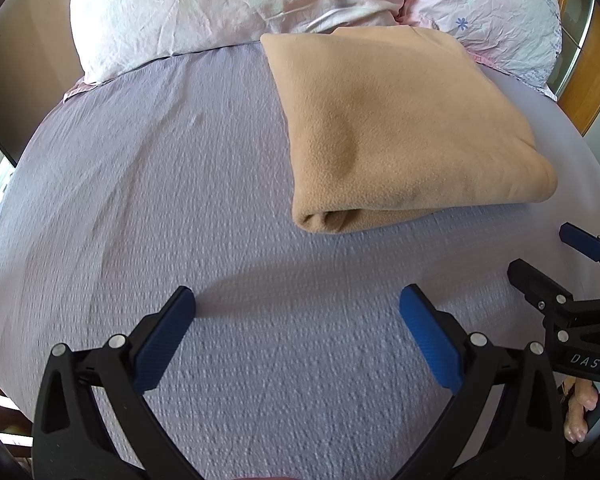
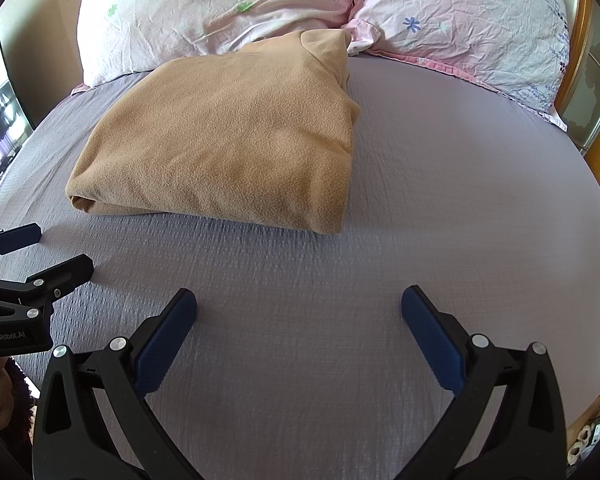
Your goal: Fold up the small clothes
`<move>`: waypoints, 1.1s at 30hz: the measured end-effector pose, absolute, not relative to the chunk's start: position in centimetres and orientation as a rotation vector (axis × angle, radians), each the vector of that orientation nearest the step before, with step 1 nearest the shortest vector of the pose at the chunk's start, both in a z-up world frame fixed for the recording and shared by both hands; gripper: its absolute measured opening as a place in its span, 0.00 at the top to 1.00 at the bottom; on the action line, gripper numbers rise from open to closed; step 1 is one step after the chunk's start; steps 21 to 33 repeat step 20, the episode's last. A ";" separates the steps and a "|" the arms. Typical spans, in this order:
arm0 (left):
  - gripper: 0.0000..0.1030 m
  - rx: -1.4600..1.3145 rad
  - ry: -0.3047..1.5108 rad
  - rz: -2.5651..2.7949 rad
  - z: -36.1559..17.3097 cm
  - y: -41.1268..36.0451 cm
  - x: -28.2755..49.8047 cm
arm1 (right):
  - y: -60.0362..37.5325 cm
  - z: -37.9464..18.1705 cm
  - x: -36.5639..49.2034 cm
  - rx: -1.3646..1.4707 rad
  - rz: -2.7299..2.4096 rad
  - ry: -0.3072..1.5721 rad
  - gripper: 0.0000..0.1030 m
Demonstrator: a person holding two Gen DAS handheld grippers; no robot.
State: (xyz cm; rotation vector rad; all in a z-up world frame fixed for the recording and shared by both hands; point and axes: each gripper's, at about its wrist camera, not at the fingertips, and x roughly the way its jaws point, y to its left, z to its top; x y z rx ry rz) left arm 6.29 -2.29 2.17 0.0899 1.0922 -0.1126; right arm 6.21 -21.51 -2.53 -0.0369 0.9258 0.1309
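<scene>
Folded tan fleece garment [image 1: 404, 128] hiding its inner layers from us, near the bed's [image 1: 180, 184] head edge, our left gripper [image 1: 298, 304] and right gripper [image 2: 299, 304] hovering wide, holding nothing

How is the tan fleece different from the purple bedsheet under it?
The tan fleece garment is folded into a thick bundle, while the lavender bedsheet lies spread flat in one layer. The fleece looks fuzzy and plain; the bedsheet has a woven, bumpy texture. The fleece covers only a patch near the pillows; the bedsheet covers the whole bed. Both are soft fabric.
</scene>
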 end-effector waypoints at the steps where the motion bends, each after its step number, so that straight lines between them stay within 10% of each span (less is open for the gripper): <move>1: 0.02 0.090 1.092 -0.114 2.2 -2.3 6.4 | -21.5 -2.5 6.2 -0.037 0.131 0.926 0.01; 33: 0.02 0.093 1.087 -0.114 2.2 -2.2 6.2 | -21.7 -2.5 6.3 -0.039 0.134 0.925 0.01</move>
